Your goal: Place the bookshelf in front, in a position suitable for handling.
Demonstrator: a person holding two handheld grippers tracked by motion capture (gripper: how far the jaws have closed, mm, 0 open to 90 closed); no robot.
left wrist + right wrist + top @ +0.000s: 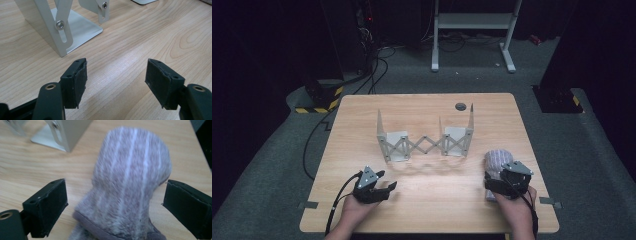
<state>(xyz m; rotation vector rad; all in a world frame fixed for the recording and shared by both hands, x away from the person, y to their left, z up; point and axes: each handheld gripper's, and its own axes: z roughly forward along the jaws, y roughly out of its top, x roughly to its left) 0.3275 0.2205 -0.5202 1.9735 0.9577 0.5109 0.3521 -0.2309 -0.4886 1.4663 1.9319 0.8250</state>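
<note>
Right gripper (501, 181) low over the table's (427, 210) near right corner, jaws spread wide either side of the striped sock (130, 182), pads clear of it. Left gripper (379, 187) rests near left, angled toward the folding metal rack (424, 137), jaws released, nothing between

High view above the table (427, 165) looking forward, gripper views low (close), sharing the metal rack (424, 142)

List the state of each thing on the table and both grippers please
Left gripper: open, nothing between its jaws.
Right gripper: open, jaws either side of the sock, not pressing.
Striped sock: lying flat on the table.
Folding rack: stretched out, upright.
</note>
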